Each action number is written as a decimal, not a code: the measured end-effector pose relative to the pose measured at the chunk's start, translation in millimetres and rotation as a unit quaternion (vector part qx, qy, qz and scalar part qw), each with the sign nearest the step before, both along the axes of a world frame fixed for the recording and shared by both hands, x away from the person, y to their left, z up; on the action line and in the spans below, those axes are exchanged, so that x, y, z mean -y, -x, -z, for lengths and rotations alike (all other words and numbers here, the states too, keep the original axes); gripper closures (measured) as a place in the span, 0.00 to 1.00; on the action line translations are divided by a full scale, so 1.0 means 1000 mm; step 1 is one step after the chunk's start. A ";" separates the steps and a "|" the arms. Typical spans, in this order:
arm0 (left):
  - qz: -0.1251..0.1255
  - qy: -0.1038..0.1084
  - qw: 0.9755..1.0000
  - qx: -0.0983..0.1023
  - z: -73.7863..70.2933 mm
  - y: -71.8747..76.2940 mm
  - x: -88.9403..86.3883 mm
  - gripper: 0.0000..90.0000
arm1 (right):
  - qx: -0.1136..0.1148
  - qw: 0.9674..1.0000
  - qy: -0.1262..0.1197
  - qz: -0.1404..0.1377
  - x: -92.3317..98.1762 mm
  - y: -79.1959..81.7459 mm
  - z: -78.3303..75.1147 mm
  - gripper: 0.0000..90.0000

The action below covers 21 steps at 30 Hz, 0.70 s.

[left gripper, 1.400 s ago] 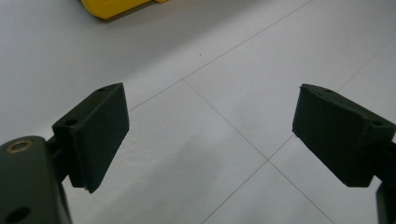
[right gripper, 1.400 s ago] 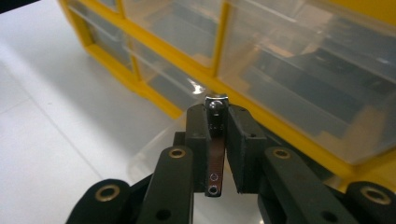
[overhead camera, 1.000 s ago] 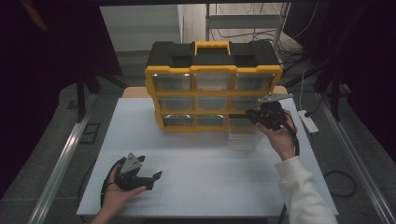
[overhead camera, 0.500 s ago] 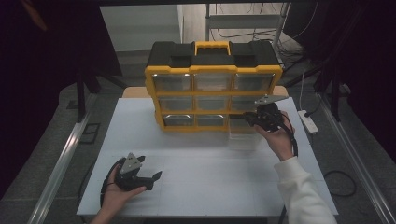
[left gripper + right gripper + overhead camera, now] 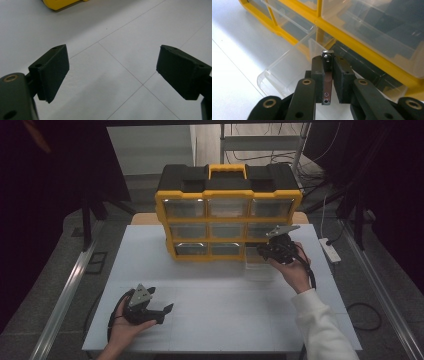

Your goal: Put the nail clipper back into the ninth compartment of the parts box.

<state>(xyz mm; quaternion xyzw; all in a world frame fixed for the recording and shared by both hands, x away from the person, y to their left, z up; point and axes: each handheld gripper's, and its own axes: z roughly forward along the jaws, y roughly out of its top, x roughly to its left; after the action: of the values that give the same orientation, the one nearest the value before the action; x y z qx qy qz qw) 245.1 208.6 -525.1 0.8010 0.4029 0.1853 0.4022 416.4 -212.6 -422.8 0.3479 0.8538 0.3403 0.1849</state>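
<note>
A yellow and black organiser [image 5: 227,220] with clear drawers stands at the back of the white table [image 5: 220,295]. Its bottom right drawer [image 5: 259,267] is pulled out onto the table and looks empty in the right gripper view [image 5: 284,67]. My right gripper [image 5: 264,251] hovers over that drawer, shut on a small flat metal part [image 5: 327,85] with holes and a rounded head, held upright between the jaws [image 5: 327,60]. My left gripper [image 5: 162,312] rests near the table's front left, open, with bare table between its fingers [image 5: 112,72].
A white power strip [image 5: 331,249] lies at the table's right edge. A metal shelf with cables [image 5: 260,145] stands behind the organiser. A corner of the organiser [image 5: 62,3] shows far ahead of the left gripper.
My right gripper has drifted a little left and down over the pulled-out drawer, still holding the part. The left gripper has not moved.
</note>
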 end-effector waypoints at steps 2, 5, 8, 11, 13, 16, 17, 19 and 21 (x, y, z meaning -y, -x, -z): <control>0.000 -0.001 1.000 0.000 0.000 0.000 0.000 0.13 | -0.003 1.000 0.001 0.000 -0.001 0.000 0.002 0.87; 0.000 -0.001 1.000 0.001 0.000 0.000 0.000 0.13 | -0.007 1.000 0.009 -0.004 -0.003 -0.001 0.005 0.87; 0.001 0.000 1.000 0.001 0.000 0.000 0.000 0.13 | -0.013 1.000 0.016 -0.003 -0.005 -0.002 0.009 0.87; 0.001 0.000 1.000 0.001 0.000 0.000 0.000 0.13 | -0.015 1.000 0.022 -0.007 -0.006 -0.002 0.012 0.87; 0.001 -0.001 1.000 0.001 0.000 0.000 0.000 0.13 | -0.016 1.000 0.023 -0.007 -0.007 -0.002 0.012 0.87; 0.001 -0.002 1.000 0.001 0.000 0.000 0.000 0.13 | -0.020 0.999 0.026 -0.009 -0.007 -0.002 0.013 0.87; 0.001 -0.002 1.000 0.002 0.000 0.000 0.000 0.13 | -0.020 0.999 0.028 -0.010 -0.008 -0.002 0.013 0.87; 0.001 -0.002 1.000 0.002 0.000 0.000 -0.001 0.13 | -0.021 0.999 0.028 -0.010 -0.008 -0.002 0.014 0.87; 0.001 -0.002 1.000 0.002 0.000 0.000 0.000 0.13 | -0.020 0.999 0.029 -0.011 -0.008 -0.002 0.013 0.86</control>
<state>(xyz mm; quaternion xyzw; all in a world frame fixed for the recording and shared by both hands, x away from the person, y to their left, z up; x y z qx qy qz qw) 244.6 209.1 -525.1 0.8019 0.4006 0.1869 0.4018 418.5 -204.5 -436.0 0.3400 0.8705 0.3103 0.1741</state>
